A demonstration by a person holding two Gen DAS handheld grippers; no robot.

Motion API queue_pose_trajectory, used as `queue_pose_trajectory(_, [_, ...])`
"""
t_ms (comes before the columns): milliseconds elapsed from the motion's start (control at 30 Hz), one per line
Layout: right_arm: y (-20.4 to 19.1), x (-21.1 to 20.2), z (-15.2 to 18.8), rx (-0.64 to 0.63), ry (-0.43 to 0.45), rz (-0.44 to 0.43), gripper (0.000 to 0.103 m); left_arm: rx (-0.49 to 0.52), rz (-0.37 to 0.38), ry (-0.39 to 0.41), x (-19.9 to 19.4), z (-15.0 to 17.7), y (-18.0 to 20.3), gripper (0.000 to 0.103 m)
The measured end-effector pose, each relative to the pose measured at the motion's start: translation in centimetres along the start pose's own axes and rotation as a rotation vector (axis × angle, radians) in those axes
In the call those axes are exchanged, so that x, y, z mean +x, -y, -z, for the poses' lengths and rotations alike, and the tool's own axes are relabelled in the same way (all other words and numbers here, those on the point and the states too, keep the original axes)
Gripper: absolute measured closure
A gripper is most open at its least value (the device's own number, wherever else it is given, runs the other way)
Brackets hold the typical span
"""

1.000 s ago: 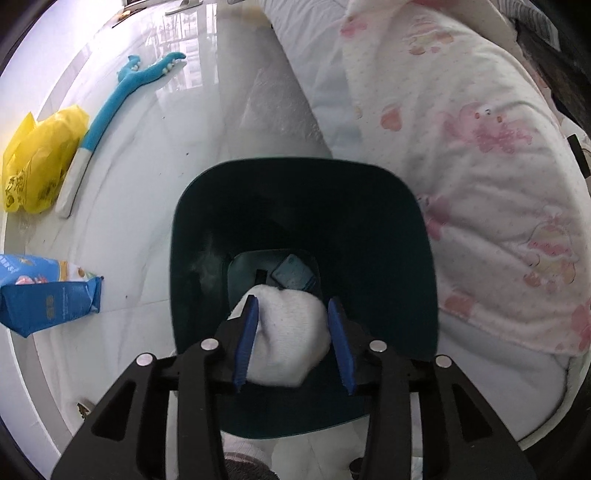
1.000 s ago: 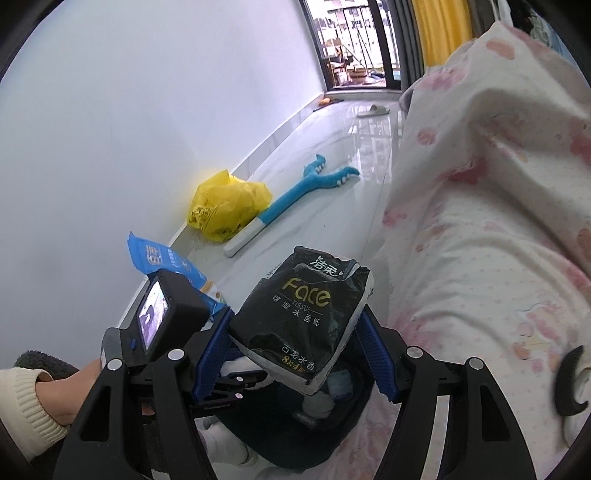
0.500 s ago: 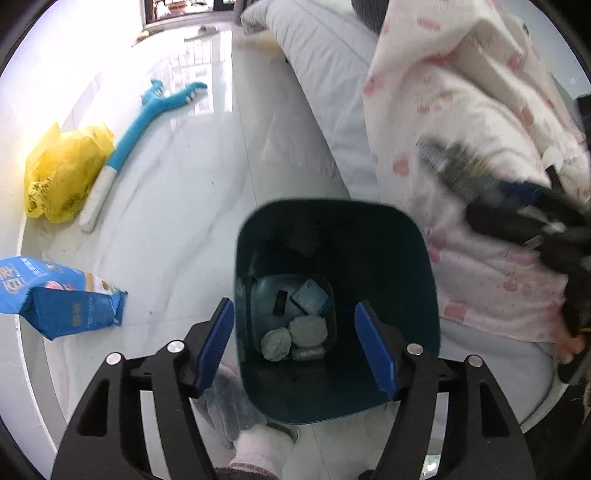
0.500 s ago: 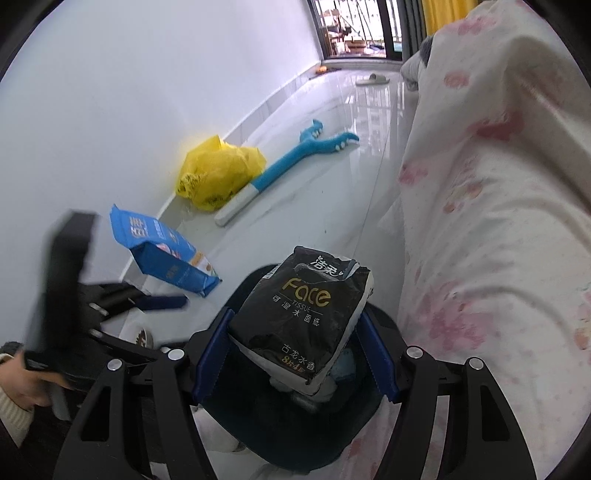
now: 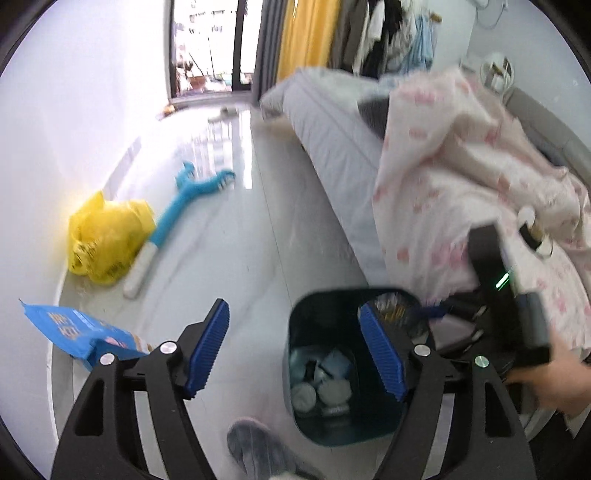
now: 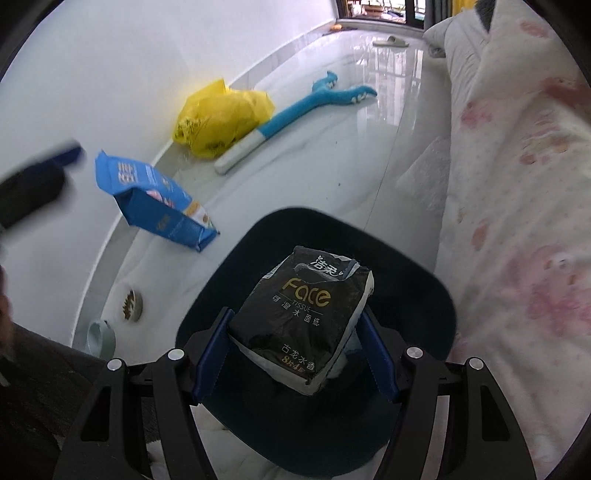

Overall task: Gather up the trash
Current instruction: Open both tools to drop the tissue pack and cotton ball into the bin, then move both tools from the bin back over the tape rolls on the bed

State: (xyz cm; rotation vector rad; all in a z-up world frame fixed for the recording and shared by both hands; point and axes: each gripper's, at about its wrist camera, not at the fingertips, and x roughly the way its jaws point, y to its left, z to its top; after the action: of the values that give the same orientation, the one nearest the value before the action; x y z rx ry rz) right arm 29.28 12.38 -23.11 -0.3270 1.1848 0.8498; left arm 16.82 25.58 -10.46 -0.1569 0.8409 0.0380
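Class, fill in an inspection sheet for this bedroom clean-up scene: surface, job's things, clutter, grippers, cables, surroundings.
Surface: glossy white marble-look floor, running along a white wall.
Job's things: dark teal plastic bin with white wads inside; black Face tissue pack over the bin's mouth.
Clutter: crumpled yellow plastic bag, blue snack bag, blue-and-white long-handled brush, all lying on the floor.
Grippers: left gripper open, jaws just been opening, nothing between them; right gripper shut on the tissue pack.
Cables: nothing seen.
Surroundings: bed with pink-print white blanket; yellow curtain; hanging clothes.
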Motion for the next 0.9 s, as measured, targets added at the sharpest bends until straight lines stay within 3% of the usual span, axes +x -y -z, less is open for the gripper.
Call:
queue_pose_trajectory(267, [-0.8,2.6,0.9,-0.02,-0.085,0.041,0.034,0.024,-0.047,0.14,-3.7,-2.0,0.3,0.027])
queue_pose_trajectory(500, [-1.4,3.3,1.5,-0.06,-0.149,0.064,0.031,0.062,-0.059,0.205,-5.7,-3.1,1.6,0.027])
queue_pose_trajectory(667, [-1.8,1.9,1.5,-0.077,-0.127,0.048,0.022,0.096,-0.068,0.25,-6.8,-3.9,3.2,0.016])
queue_pose_trajectory(900, [-2.4,-1.4,1.4,-0.116,-0.034,0.065,0.022,0.091,-0.044,0.294,-8.0,-4.9,4.7,0.014])
